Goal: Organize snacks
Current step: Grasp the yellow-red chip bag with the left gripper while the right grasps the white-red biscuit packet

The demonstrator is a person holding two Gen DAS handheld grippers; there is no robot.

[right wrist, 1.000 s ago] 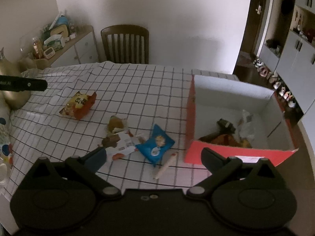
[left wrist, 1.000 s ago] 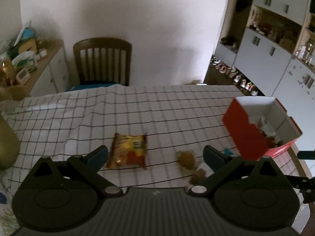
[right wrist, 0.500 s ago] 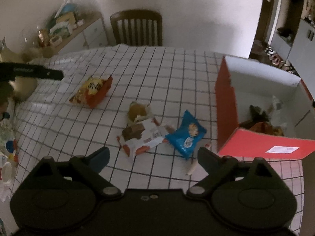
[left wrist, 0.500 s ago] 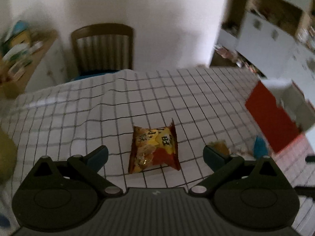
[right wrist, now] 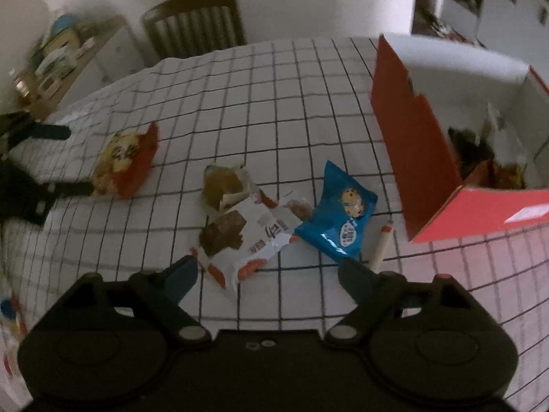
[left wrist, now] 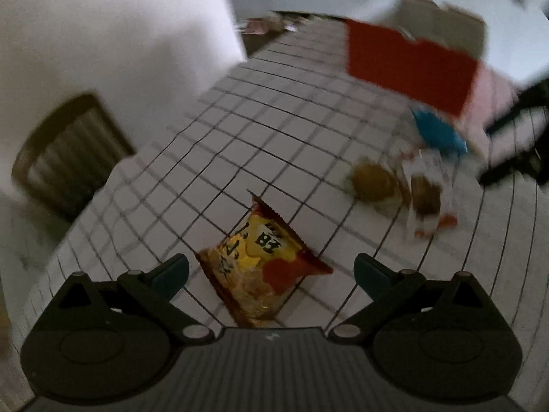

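A yellow and red snack bag (left wrist: 264,267) lies flat on the checked tablecloth between the fingers of my left gripper (left wrist: 271,271). That gripper is open, and its pads are clear of the bag. My right gripper (right wrist: 267,271) hovers low over a white and red wafer packet (right wrist: 247,237). Its jaws are closing, wide apart and not pressing on anything. Beside the packet lie a brown bun packet (right wrist: 223,185), a blue cookie bag (right wrist: 338,216) and a thin stick snack (right wrist: 381,247). The red box (right wrist: 429,158), to the right, holds several snacks.
A wooden chair (right wrist: 195,20) stands at the table's far side. A cluttered sideboard (right wrist: 65,55) is at the back left, and cupboards (right wrist: 497,3) at the back right. The left gripper's fingers (right wrist: 51,132) flank the yellow bag (right wrist: 125,161).
Both grippers have come down toward the table. The left one rolled, and the yellow bag now sits between its fingers. The right one's jaws narrowed a little, and the wafer packet is closer.
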